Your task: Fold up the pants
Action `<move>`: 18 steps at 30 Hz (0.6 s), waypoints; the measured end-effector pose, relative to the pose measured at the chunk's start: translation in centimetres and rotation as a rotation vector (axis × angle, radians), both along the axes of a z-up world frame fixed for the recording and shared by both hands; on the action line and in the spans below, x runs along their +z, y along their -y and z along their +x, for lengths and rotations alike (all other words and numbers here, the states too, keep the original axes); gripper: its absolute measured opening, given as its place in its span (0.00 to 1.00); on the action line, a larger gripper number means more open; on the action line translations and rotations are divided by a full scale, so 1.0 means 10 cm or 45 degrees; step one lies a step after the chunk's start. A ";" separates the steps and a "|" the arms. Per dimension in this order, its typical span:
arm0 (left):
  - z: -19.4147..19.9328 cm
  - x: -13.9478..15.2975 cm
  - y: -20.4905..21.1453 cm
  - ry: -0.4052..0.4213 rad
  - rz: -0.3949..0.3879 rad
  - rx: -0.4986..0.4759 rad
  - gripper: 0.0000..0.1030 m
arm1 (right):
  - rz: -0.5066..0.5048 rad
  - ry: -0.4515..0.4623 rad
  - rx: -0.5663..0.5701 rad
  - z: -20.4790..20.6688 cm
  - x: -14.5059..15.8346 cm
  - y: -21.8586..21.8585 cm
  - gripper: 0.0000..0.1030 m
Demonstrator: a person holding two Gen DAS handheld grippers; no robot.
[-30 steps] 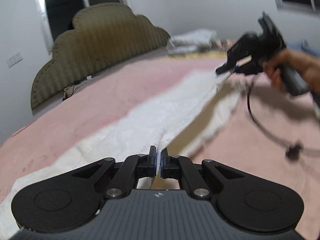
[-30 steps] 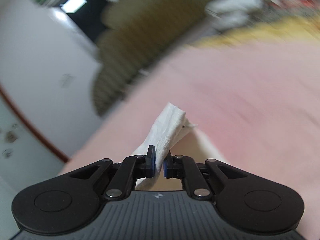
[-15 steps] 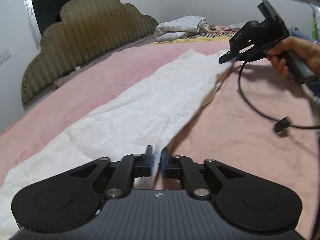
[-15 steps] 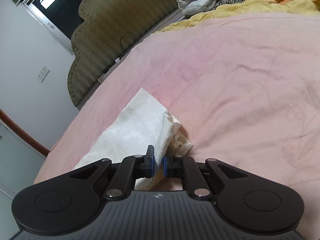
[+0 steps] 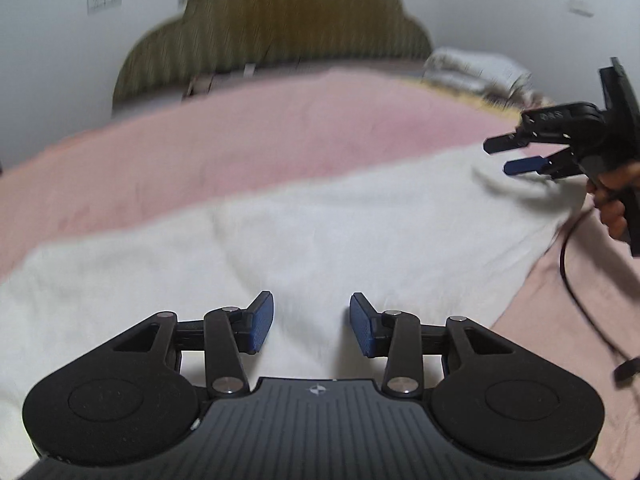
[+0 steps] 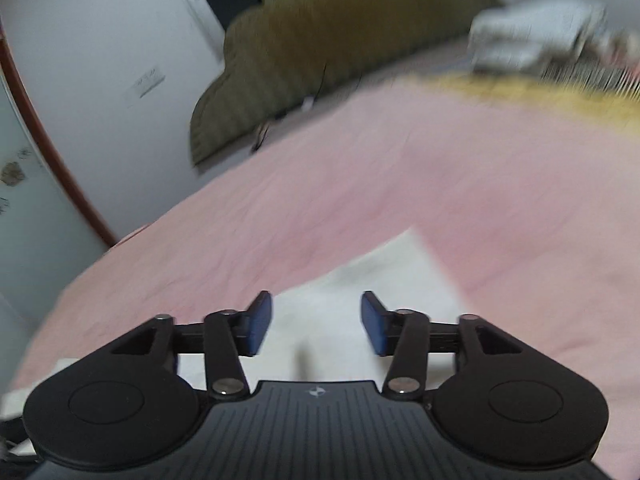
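The white pants [image 5: 320, 232] lie flat in a long strip across the pink bedspread [image 5: 280, 140]. My left gripper [image 5: 311, 326] is open and empty, just above the near edge of the pants. My right gripper [image 6: 316, 322] is open and empty over the far end of the pants [image 6: 372, 280]. The right gripper also shows in the left wrist view [image 5: 514, 156], open, hovering above the right end of the cloth.
An olive scalloped headboard [image 5: 280, 32] stands at the back. A folded grey-white blanket [image 5: 476, 68] and yellow bedding [image 6: 540, 92] lie at the far right. A black cable [image 5: 576, 288] hangs from the right gripper. The white wall [image 6: 100, 60] and door frame are at left.
Both grippers have opened and let go of the pants. The pants now lie spread flat on the bed. Both cameras are in motion, blurred.
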State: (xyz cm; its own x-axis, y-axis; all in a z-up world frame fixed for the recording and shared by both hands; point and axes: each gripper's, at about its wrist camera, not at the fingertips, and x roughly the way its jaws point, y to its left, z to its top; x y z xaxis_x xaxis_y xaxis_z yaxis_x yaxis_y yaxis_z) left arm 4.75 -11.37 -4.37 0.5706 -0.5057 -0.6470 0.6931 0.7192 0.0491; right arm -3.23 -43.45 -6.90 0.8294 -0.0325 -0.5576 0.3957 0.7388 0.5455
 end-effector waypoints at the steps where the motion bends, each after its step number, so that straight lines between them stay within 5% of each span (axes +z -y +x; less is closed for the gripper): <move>1: -0.02 0.01 -0.02 0.017 -0.002 0.004 0.46 | 0.007 -0.036 -0.043 0.06 -0.09 0.07 0.54; 3: -0.08 0.07 -0.04 0.089 -0.016 -0.010 0.47 | 0.024 0.014 -0.166 0.02 -0.10 0.18 0.52; 5: -0.11 0.11 -0.07 0.148 -0.054 0.003 0.62 | -0.053 0.009 -0.267 -0.05 0.02 0.12 0.55; 7: -0.11 0.12 -0.08 0.154 -0.102 0.031 0.73 | -0.147 0.031 -0.163 -0.06 0.11 -0.01 0.57; 11: -0.10 0.02 0.00 0.102 -0.090 0.038 0.74 | -0.052 -0.040 -0.023 0.05 -0.07 -0.01 0.61; 18: -0.15 -0.10 0.04 0.163 -0.030 0.053 0.83 | -0.131 0.035 -0.257 -0.31 0.14 -0.02 0.64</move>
State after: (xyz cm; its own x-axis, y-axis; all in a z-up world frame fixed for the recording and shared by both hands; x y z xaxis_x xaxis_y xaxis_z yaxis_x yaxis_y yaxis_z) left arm 3.24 -11.74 -5.35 0.6685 -0.4941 -0.5558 0.6520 0.7490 0.1183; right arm -6.30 -43.29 -5.53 0.8152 -0.2549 -0.5200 0.5272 0.6982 0.4843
